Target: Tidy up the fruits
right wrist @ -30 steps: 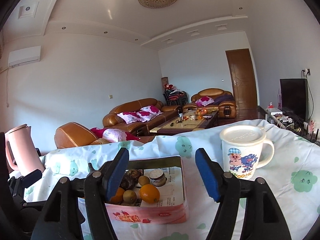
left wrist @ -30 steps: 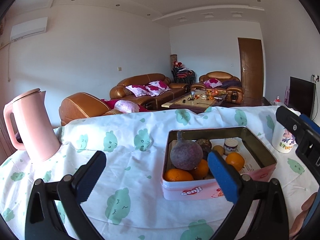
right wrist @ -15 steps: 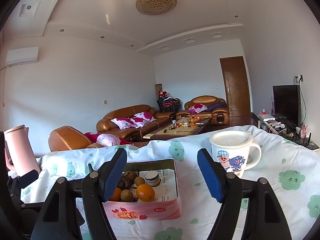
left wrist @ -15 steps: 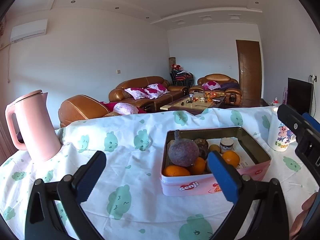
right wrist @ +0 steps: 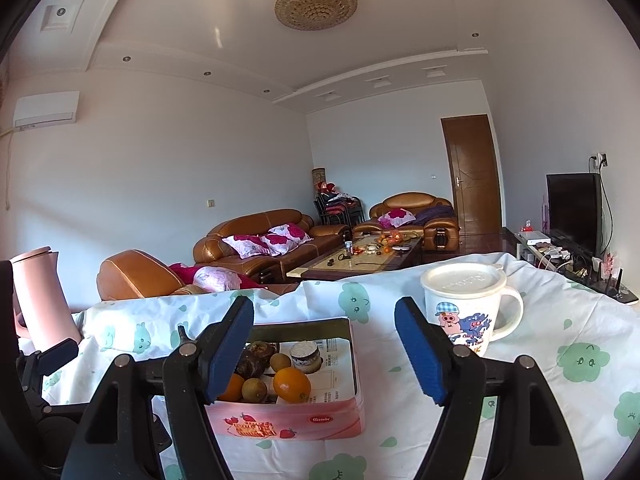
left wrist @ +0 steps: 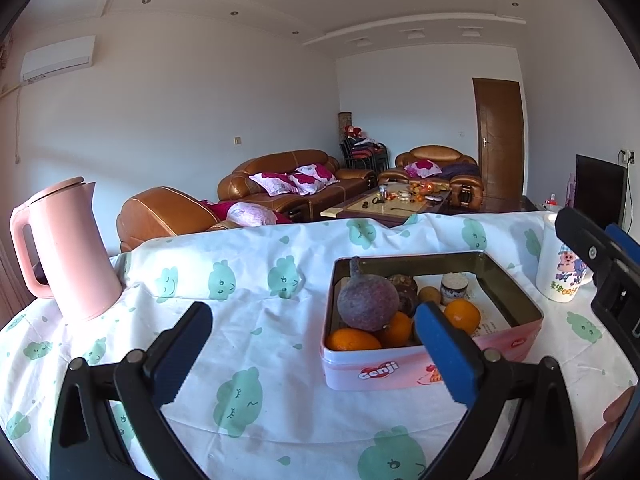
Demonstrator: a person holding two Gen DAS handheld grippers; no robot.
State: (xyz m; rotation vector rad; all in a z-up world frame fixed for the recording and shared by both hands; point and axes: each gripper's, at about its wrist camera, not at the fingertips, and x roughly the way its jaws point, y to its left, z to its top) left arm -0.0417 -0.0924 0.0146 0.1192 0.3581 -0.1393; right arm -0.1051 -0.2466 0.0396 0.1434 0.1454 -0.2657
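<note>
- A table covered with a white tablecloth [left wrist: 280,320] printed with green cloud faces fills the lower half of both views; a living room with brown leather sofas [left wrist: 288,184] lies beyond it
- The left gripper [left wrist: 312,344] hovers above the cloth with its blue-padded jaws spread wide and nothing between them; its right finger overlaps the near left part of the tin in this view
- The right gripper [right wrist: 324,344] also hangs above the table, jaws wide apart and empty; its left finger stands in front of the tin's left side
- A pink rectangular tin [left wrist: 400,372], lid off, sits on the cloth right of centre in the left view; it holds the fruit
- A large round purple fruit [left wrist: 368,302] with a stem pointing up rests on top of the pile at the tin's near left
- Oranges lie in the tin: one at the near left corner [left wrist: 352,340]; one [left wrist: 462,316] further right; another partly hidden between them
- Small brown fruits [right wrist: 280,362] and a small lidded pot [right wrist: 306,354] sit toward the back of the tin; the right half of the tin shows only printed paper lining
- A white lidded mug [right wrist: 464,312] with a cartoon pig stands upright just right of the tin, apart from it
- A pink kettle [left wrist: 66,248] stands upright at the table's far left edge, well apart from the tin
</note>
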